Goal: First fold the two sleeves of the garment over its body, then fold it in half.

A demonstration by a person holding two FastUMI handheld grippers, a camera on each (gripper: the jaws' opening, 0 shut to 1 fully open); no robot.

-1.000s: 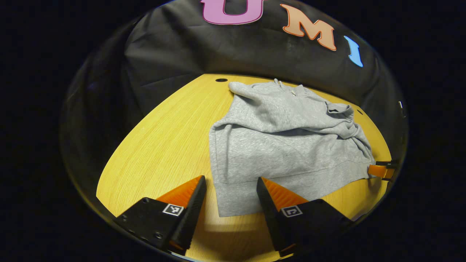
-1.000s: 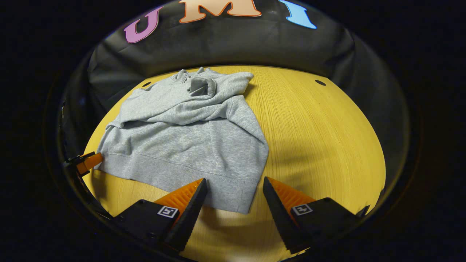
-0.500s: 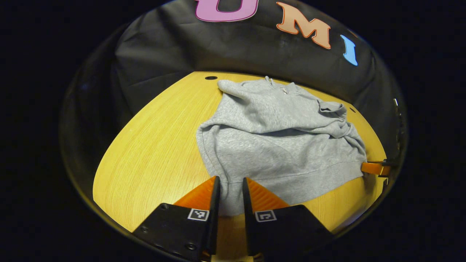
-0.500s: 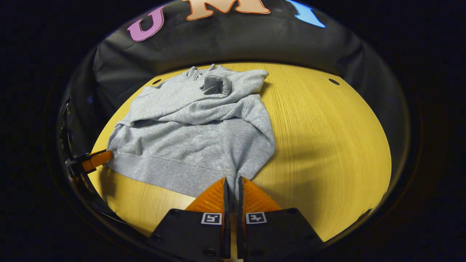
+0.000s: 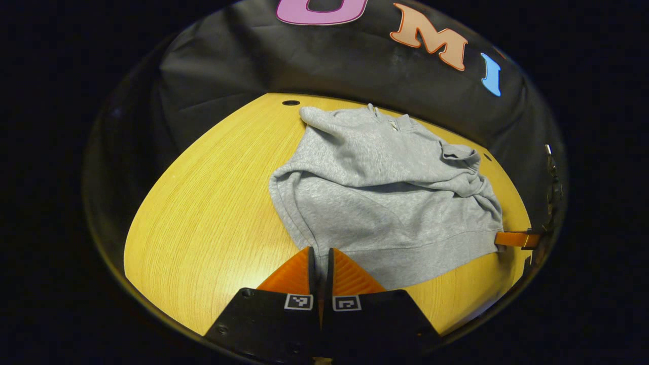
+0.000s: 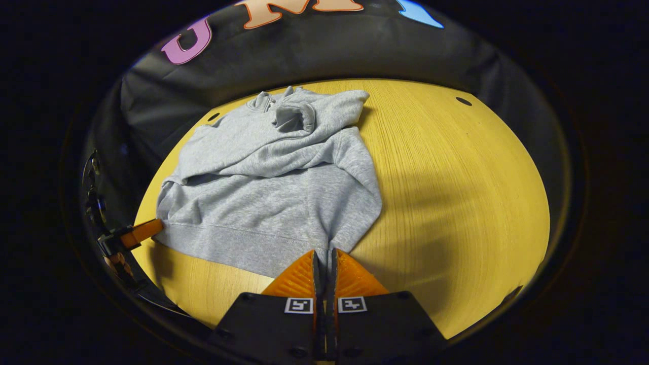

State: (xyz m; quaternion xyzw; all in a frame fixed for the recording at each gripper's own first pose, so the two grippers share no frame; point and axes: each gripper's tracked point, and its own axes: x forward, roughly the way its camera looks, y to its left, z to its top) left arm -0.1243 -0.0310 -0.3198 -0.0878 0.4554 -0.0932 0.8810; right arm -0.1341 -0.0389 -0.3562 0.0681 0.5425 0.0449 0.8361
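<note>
Both pairs of tongs have come together since a second ago, when each stood wide apart at the hem of the grey sweatshirt; each is now pinched on the hem band. In the left gripper view the left tongs clamp the near left corner of the sweatshirt, and the cloth there has drawn in toward them and puckered, where it earlier lay flat and square. In the right gripper view the right tongs grip the opposite hem corner of the sweatshirt, with a small ridge of fabric rising between the fingers.

The garment lies on the yellow wooden surface, collar toward the black cloth wall. Both sleeves are folded across the chest, one lying over the other, with a cuff showing near the collar. The lower body below the sleeves is spread fairly smooth down to the ribbed hem.

Each view also catches the other tongs at its edge: in the left gripper view the right tongs meet the far hem corner at the right rim, and in the right gripper view the left tongs touch the hem corner at the left rim. Bare surface stretches to the right of the garment in the right gripper view.
</note>
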